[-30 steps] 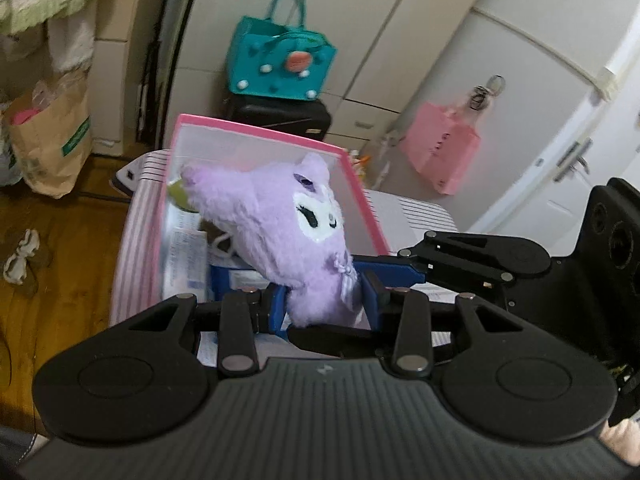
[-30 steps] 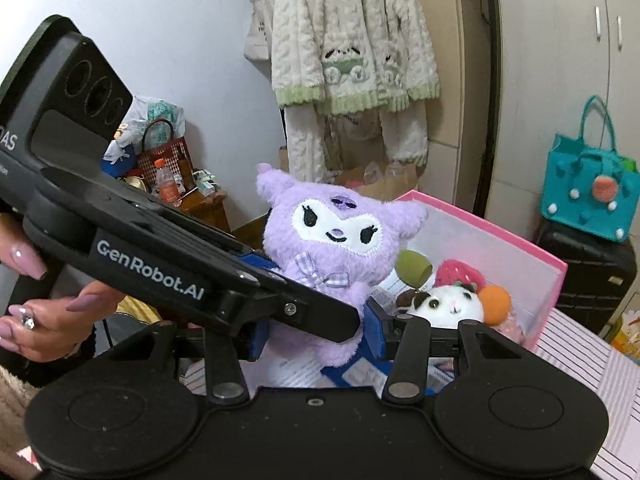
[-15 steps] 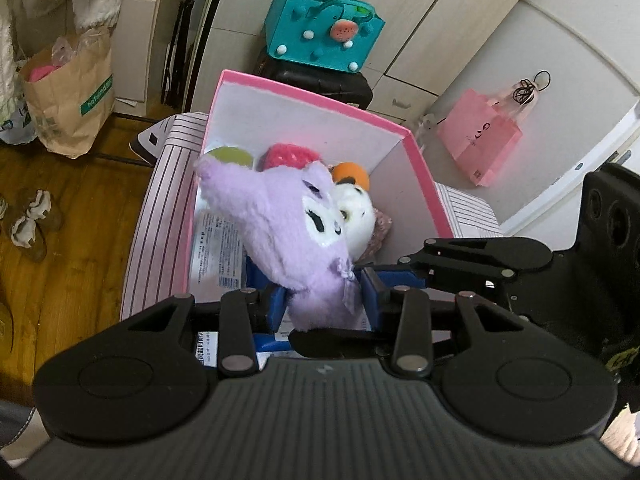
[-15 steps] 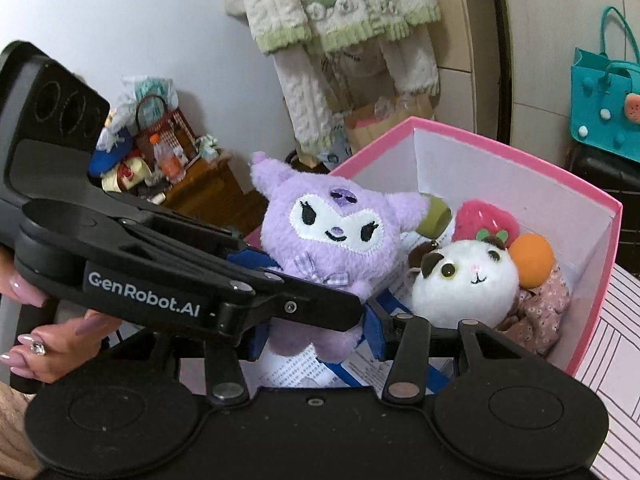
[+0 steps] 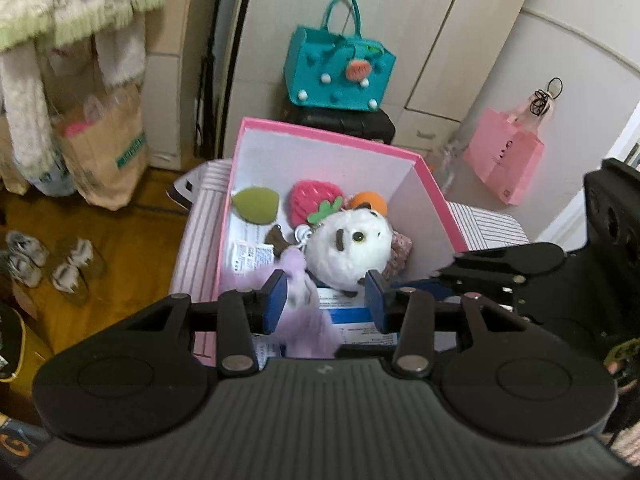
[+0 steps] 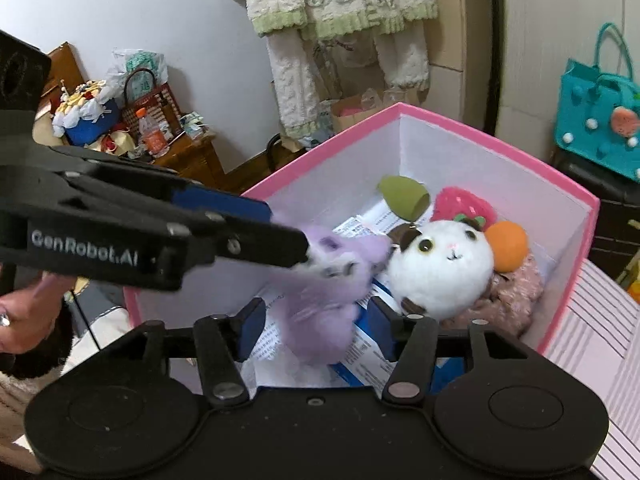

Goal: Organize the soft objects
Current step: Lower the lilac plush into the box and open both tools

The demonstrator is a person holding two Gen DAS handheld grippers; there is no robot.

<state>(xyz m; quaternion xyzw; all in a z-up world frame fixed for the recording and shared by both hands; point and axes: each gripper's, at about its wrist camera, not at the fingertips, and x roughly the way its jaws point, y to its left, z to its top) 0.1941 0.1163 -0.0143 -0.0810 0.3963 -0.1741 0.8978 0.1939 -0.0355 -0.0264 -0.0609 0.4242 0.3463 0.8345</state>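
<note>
Purple plush, blurred, low in frame centre of right wrist view, inside pink box, near its front wall. Left tongs opening, pads apart; plush brushes left pad only, not pinched. Right tongs opening too, plush between pads, no squeeze visible. White plush just right of purple one, touching. Behind it, upper part of box: green sponge, strawberry, orange ball. Box stands on striped surface. Hand at left edge.

Both wrists (close) over pink box
</note>
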